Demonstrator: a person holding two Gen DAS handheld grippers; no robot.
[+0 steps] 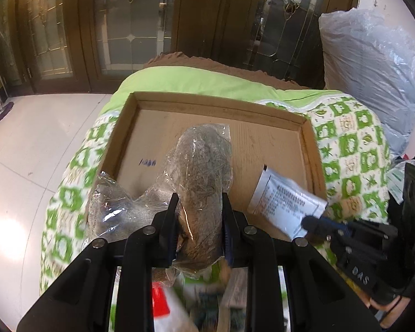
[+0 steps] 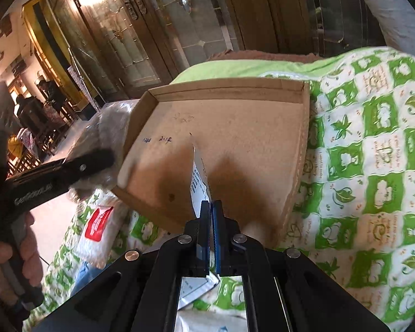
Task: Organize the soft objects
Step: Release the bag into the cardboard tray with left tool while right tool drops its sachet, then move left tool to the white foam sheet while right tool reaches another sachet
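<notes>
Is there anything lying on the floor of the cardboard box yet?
No. In the right wrist view the cardboard box floor is bare; the white packet hangs pinched in the right tongs.

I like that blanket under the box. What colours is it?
The quilt is green and white checks with little leaves and pictures, plain light green at the far edge. It shows best in the right wrist view.

cardboard tray (image 1: 265, 138) on quilt (image 1: 354, 149), big bag (image 1: 373, 63) behind right.
</notes>
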